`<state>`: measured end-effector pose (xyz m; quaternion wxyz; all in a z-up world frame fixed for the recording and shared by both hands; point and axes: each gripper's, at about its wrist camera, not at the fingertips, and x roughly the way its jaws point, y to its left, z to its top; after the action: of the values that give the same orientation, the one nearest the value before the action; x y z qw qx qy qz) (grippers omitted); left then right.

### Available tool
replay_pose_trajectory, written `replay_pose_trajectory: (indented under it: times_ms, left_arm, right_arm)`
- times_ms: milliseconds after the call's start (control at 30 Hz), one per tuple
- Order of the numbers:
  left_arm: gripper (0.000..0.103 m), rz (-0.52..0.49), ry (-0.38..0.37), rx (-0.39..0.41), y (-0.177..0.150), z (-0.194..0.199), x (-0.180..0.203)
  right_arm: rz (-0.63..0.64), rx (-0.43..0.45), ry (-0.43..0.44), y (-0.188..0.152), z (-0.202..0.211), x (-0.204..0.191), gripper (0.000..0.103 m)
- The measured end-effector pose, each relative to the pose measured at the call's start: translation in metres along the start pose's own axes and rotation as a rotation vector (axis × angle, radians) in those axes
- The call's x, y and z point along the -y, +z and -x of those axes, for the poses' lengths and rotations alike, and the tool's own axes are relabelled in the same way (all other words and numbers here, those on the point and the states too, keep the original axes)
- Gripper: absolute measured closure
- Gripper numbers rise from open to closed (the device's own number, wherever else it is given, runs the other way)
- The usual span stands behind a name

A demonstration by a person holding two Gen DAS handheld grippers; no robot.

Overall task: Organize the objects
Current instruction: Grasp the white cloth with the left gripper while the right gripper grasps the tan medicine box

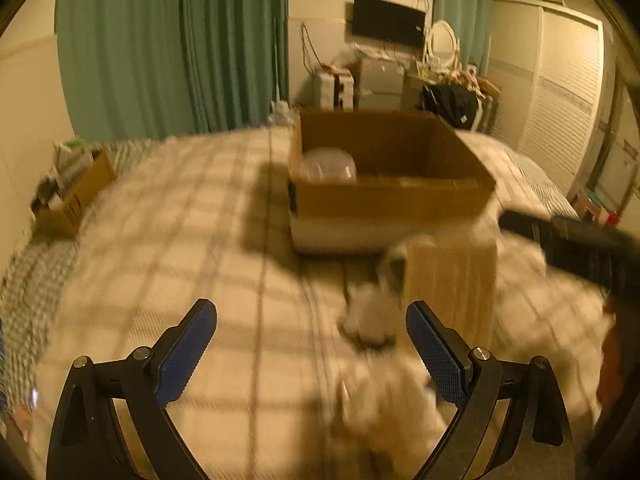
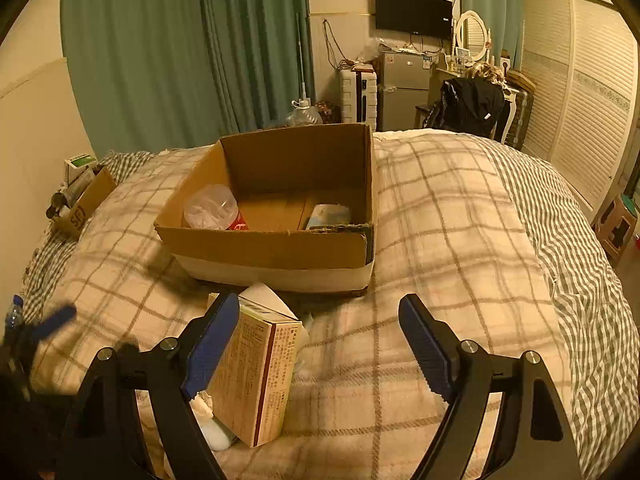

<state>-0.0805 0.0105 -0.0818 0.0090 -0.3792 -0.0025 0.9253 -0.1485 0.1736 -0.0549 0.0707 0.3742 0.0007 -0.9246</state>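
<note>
Right wrist view is sharp: cardboard box (image 2: 276,216) mid-bed holds a plastic bottle (image 2: 211,209) near-left and a small packet (image 2: 329,216) near-right. Left view is blurred; only the bottle shows inside. Carton (image 2: 258,376) stands near the box's front edge, touching the right gripper (image 2: 320,344)'s left finger. Both grippers, left gripper (image 1: 312,344) included, gape wide, empty. Plaid bed (image 2: 460,240) open to the right.

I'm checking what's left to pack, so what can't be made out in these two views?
- White items beside the carton: left wrist view, motion blur.
- Carton text: right wrist view, too small.
- Cardboard box contents: near wall hides part.
- Left gripper: blurred, at the edge.
</note>
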Motion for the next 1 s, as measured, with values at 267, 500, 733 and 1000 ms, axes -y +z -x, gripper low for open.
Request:
replay_pose_trajectory:
  times_ms: [267, 500, 733, 1000]
  left_arm:
    - [0.011, -0.117, -0.159, -0.144, -0.037, -0.019, 0.03]
    - [0.089, -0.034, -0.217, -0.173, -0.032, -0.026, 0.013]
    - [0.089, 0.001, 0.021, 0.008, 0.001, -0.003, -0.018]
    - [0.089, 0.045, 0.018, -0.027, 0.002, -0.018, -0.033]
  right_arm:
    - [-0.012, -0.012, -0.019, 0.002, -0.001, 0.002, 0.021]
    - [0.005, -0.046, 0.001, -0.004, -0.006, -0.006, 0.021]
    - [0.027, -0.142, 0.054, -0.015, -0.031, -0.02, 0.021]
    - [0.079, -0.284, 0.104, -0.038, -0.064, -0.045, 0.031]
